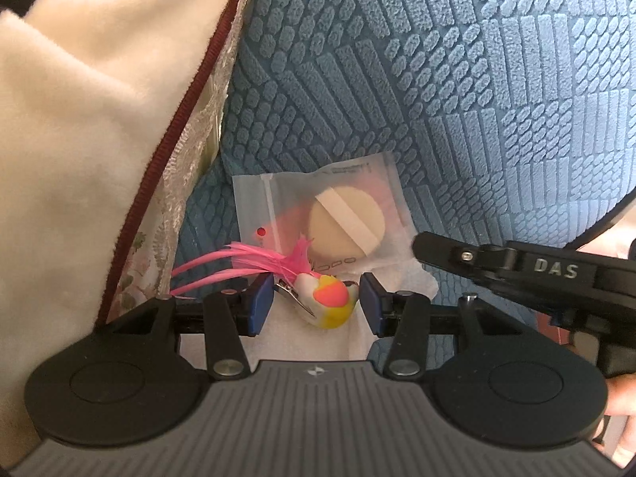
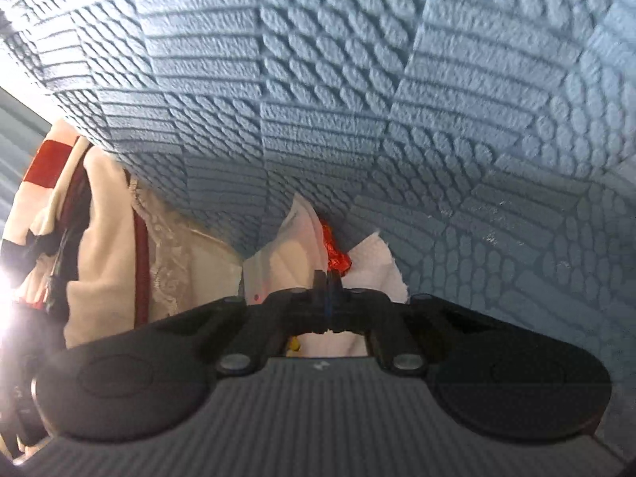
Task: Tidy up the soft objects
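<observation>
Left hand-held gripper (image 1: 317,305) half open, feathered bird toy (image 1: 326,298) between its pads, contact unclear. Bagged powder puff (image 1: 346,220) at 12 o'clock on blue textured fabric (image 1: 457,91). Right hand-held gripper (image 2: 326,278) fully closed, empty, at 3 o'clock.

right tongs (image 2: 326,278) closed, white pouch (image 2: 286,246) and red wrapper (image 2: 336,256) beyond, blue textured fabric (image 2: 357,99) behind
</observation>
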Tool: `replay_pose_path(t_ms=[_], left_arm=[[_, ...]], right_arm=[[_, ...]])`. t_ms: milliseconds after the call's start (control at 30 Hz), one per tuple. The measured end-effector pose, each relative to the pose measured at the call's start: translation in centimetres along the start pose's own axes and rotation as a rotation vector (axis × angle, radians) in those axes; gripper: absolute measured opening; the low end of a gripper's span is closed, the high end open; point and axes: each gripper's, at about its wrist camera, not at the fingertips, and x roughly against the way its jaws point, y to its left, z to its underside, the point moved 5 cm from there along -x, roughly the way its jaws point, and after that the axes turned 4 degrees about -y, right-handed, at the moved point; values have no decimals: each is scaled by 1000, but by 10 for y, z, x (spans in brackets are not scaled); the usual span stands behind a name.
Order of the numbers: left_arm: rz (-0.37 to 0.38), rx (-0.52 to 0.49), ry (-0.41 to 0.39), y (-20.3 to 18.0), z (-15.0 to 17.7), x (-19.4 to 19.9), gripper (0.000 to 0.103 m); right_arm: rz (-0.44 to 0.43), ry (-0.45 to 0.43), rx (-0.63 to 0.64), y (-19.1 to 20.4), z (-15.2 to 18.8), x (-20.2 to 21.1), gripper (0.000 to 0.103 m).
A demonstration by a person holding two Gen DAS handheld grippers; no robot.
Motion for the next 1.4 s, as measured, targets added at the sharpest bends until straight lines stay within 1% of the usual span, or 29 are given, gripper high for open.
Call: replay_pose_path(t_ms=[67,200,267,300,367,400,433,467,500,567,600,633,667,733,767,800,833,900,1000,1167,1300,1400], left_arm=[[2,3,-4,1,1,5,54],[6,13,-12,2,4,14,54],[8,17,-14,2,6,15,54],[7,19,-14,2,6,16,54],[2,23,-12,3,7,17,54],[2,24,-11,4,7,17,54],[3,25,-11,4,7,17,54],[2,27,-11,4,7,18,54],[3,28,-12,4,7,18,54],[4,26,-13,3,6,16,54],[4,26,-14,3,5,17,54],[3,28,-15,3,5,17,54],[3,29,-15,3,6,17,54],[1,33,-15,4,6,17,54],[0,35,-15,4,5,18,54],[-1,36,-15,4,5,18,54],[-1,38,-16,4,5,18,54],[-1,42,-19,4,5,19,54],[-3,46,-20,4,5,20,54],[-5,71,-29,10,4,27,54],[-1,68,-32,7,9,33,54],[8,77,-34,5,13,37,54]], right_arm=[[-2,-9,-3,4,-1,11,3],[-3,-23,8,4,0,19,3],[-4,-23,-10,3,-1,25,4],[-11,-24,-23,2,-1,24,7],[-36,-11,-54,-7,-2,26,9],[-37,5,-77,-7,-2,23,24],[-38,10,-90,-8,-1,22,56],[-45,-9,-97,-6,-1,22,66],[-52,-39,-97,-5,-2,23,68],[-58,-41,-109,-5,-2,18,67],[-51,-30,-133,-7,-2,14,63],[-47,-23,-152,-10,-3,10,56],[-48,-20,-159,-11,-3,7,52],[-48,-15,-161,-12,-2,2,32],[-52,-5,-160,-12,-1,0,27],[-50,5,-153,-11,1,-2,15],[-46,11,-139,-10,3,-4,8],[-50,18,-128,-8,6,-3,3],[-39,-6,-117,-4,5,3,3],[-64,-57,-94,3,-2,24,3],[-50,-120,-42,11,-5,47,3],[-40,-127,-56,11,-2,56,3]])
